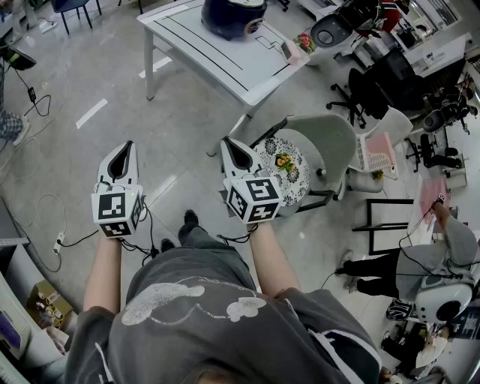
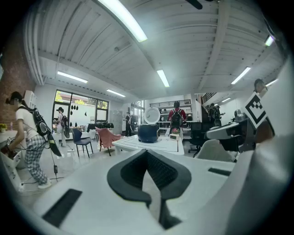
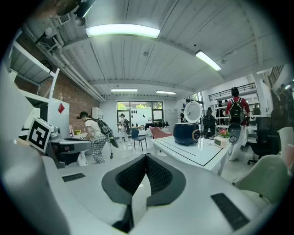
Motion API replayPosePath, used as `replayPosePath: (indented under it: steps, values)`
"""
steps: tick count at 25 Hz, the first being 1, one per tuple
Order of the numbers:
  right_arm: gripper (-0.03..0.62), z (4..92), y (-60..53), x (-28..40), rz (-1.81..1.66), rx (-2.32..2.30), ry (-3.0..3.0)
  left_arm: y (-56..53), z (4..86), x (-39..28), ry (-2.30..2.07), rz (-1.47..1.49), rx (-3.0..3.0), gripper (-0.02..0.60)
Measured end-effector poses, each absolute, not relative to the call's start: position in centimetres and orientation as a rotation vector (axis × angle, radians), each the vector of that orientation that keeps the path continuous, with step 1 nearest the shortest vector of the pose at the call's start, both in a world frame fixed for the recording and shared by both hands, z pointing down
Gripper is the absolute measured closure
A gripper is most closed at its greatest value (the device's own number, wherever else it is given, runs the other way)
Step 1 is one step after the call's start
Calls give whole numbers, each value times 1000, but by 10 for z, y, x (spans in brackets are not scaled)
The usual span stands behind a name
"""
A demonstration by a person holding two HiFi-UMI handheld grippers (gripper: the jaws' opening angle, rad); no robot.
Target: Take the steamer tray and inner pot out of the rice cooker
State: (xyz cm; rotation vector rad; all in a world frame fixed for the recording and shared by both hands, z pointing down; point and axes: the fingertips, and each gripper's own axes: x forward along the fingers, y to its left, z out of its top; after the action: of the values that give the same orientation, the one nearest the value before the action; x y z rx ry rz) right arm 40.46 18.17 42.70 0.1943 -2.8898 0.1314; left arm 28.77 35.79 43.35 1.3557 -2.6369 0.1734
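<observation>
Head view: person stands well back from table (image 1: 251,71), both claws held out front, about level. Left gripper (image 1: 126,150) has jaws pressed together, nothing betw. them; right gripper (image 1: 231,148) the same, empty. Cooker (image 1: 232,15) sits on far part of table, well apart from both, lid (image 2: 151,114) apparently up. Tray and pot not visible, presumably still inside. Left gripper view puts cooker dead ahead on that claw's axis; right gripper view puts it ahead but off to the right. Right gripper looks the nearer. Task not begun: next move likely needs an approach fwd to the table.
</observation>
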Motion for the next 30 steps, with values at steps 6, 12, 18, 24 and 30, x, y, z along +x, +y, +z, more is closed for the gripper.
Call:
replayPosePath:
  steps: [6, 12, 18, 24, 30]
  values:
    - [566, 418, 179, 404, 127, 192, -2896, 356, 429, 294, -2631, 160, 1356, 574]
    - [566, 410, 184, 403, 120, 197, -2905, 360, 422, 292, -2650, 155, 1354, 574]
    - [566, 415, 200, 409, 178, 201, -2904, 388, 435, 295, -2604, 72, 1329, 574]
    - [563, 412, 221, 400, 140, 187, -2974, 406, 435, 282, -2618, 81, 1313, 572]
    - [330, 414, 216, 373, 192, 152, -3027, 399, 441, 264, -2598, 43, 1385, 318]
